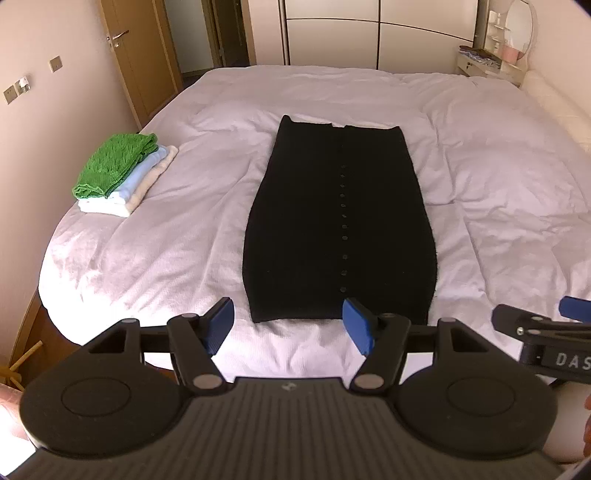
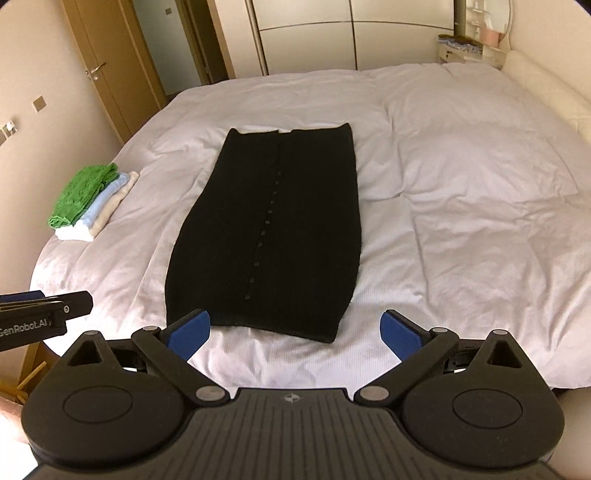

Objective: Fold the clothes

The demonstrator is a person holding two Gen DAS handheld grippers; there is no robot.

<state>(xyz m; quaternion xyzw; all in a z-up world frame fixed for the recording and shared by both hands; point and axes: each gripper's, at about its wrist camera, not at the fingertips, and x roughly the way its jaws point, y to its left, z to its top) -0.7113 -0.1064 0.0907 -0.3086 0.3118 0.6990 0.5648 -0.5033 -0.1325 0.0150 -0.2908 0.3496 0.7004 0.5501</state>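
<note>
- the bed point(image 1: 480, 166) fills both views under a pale, creased cover, and every piece of clothing in sight lies on it.
- the black garment point(image 1: 340, 221) lies flat in the middle of the bed, apart from the other clothes. it looks like a long knit piece with no sleeves showing; whether they are tucked under or it has none, i cannot tell.
- its long axis runs straight away from the cameras, from the near foot edge toward the wardrobe point(image 1: 369, 33) at the far wall. the wide hem is the near end and the narrower end points away.
- a row of small buttons point(image 1: 343, 236) runs down its length, a little right of its middle in the left view, in line with that axis.
- the pile of folded clothes point(image 1: 122, 173) sits by the left edge of the bed, well apart from the black garment: green on top, pale blue and cream below. so part of the folding looks done, and the black garment lies at full length, so at least a crosswise fold is left for it.
- the left gripper point(image 1: 288, 325) hovers just short of the near hem, fingers spread wide, holding nothing.
- the right gripper point(image 2: 295, 332) hovers beside it over the same hem, fingers spread wider still, holding nothing.
</note>
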